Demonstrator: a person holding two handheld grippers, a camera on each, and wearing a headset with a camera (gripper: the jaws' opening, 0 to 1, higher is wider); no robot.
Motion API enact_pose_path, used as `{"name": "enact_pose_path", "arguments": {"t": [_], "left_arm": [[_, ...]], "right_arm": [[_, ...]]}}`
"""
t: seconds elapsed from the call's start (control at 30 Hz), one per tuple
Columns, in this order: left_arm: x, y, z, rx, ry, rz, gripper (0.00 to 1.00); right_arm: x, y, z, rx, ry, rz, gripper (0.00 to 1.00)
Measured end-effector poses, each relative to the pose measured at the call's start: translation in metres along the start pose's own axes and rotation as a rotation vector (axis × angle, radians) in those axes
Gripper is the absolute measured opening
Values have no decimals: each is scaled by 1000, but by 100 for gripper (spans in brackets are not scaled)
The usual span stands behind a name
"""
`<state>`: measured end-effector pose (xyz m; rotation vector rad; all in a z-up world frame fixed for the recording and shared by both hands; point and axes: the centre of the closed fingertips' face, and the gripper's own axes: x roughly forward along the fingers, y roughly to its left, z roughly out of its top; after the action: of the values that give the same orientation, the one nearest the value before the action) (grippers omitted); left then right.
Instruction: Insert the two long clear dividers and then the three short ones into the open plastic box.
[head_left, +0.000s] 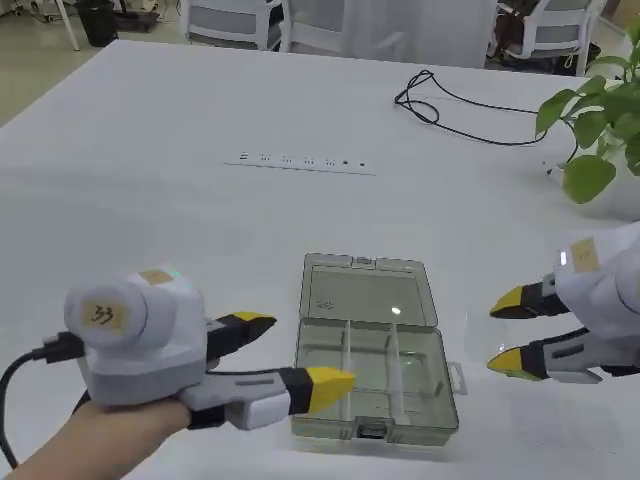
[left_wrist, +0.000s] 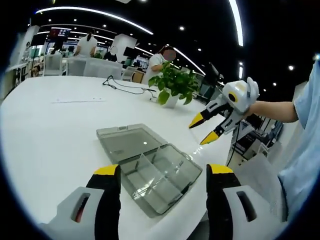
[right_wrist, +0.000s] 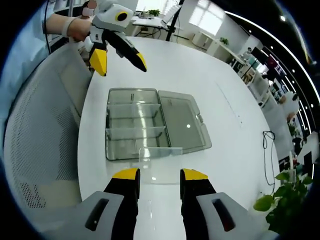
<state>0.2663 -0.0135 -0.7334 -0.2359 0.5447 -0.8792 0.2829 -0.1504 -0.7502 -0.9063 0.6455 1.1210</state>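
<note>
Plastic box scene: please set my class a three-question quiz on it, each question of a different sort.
1. True or false: the lid of the plastic box is shut.
2. How many dividers stand in the box? A none, B two, C five.
3. Fill in: the left gripper and the right gripper both have their jaws ____ and hold nothing.

Key: 1 false, the lid lies open flat on the table; 2 B; 3 open.
</note>
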Motion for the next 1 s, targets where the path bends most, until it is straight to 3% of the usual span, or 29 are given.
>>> {"name": "enact_pose_path", "arguments": {"t": [0.03, 0.1, 0.13, 0.17, 0.23, 0.27, 0.3, 0.37, 0.43, 0.5, 0.53, 0.63, 1.0], "left_arm": [[5, -6, 7, -14, -16, -32, 69], [11, -13, 8, -113, 18, -64, 67], [14, -17, 13, -124, -4, -88, 66], [18, -19, 17, -186, -11, -99, 64], [22, -25, 18, -261, 13, -132, 58], [24, -25, 18, -280, 19, -135, 55], [27, -28, 22, -290, -2, -159, 53], [30, -30, 19, -372, 29, -161, 46], [33, -31, 8, -433, 100, -161, 35], [38, -32, 5, -407, 102, -170, 32], [39, -34, 4, -428, 116, -180, 31], [42, -40, 6, -493, 101, -204, 24], [49, -48, 4, -497, 116, -211, 13]], "right_arm": [[-1, 1, 7, -13, -12, -6, 32], [-2, 3, 18, -35, -25, -14, 32], [-2, 3, 23, -43, -32, -20, 32], [-3, 3, 29, -66, -43, -27, 32], [-3, 6, 36, -74, -42, -24, 32], [-2, 7, 39, -98, -44, -27, 32], [-1, 8, 41, -122, -36, -29, 32], [-1, 11, 44, -128, -39, -26, 32], [1, 13, 47, -141, -42, -24, 32], [2, 15, 49, -157, -39, -22, 32], [2, 16, 50, -158, -41, -21, 32], [3, 19, 53, -166, -45, -17, 32], [6, 25, 61, -202, -49, -7, 32]]}}
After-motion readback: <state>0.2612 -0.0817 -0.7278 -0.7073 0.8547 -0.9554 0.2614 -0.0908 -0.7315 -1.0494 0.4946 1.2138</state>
